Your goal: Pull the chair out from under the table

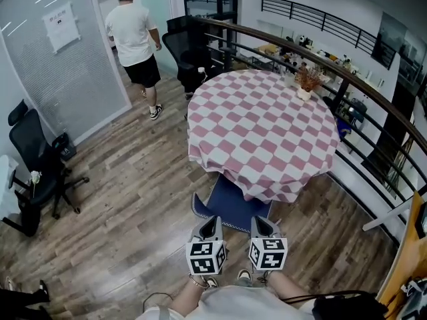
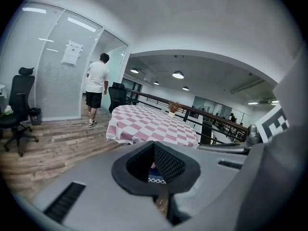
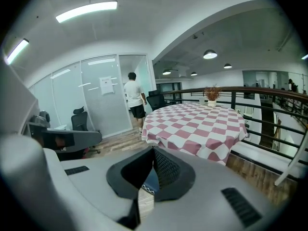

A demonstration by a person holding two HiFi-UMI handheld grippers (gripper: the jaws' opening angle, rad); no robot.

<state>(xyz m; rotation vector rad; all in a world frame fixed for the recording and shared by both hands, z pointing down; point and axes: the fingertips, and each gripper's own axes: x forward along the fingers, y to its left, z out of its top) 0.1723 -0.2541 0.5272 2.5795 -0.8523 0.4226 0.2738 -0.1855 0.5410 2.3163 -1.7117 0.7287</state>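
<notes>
the round table, draped to well below its rim in a pink and white checked cloth, fills the middle of the head view. the chair is tucked under the table's near side. only a blue panel trimmed with a white zigzag shows out from under the cloth, and whether that is seat or back cannot be told. the panel's long axis runs side to side along the table's near rim, so the chair seems to point in under the table, with its outer edge towards the person. the pull should therefore run straight out from the table's centre. the left gripper hangs over the left end of that outer edge and the right gripper over the right end, side by side, on the side away from the table and about equally near. contact with the edge cannot be confirmed. each gripper's own view shows its pads pressed together at the tip with nothing clamped, the blue trim showing beyond them, so both would need to part before they can take the edge.
</notes>
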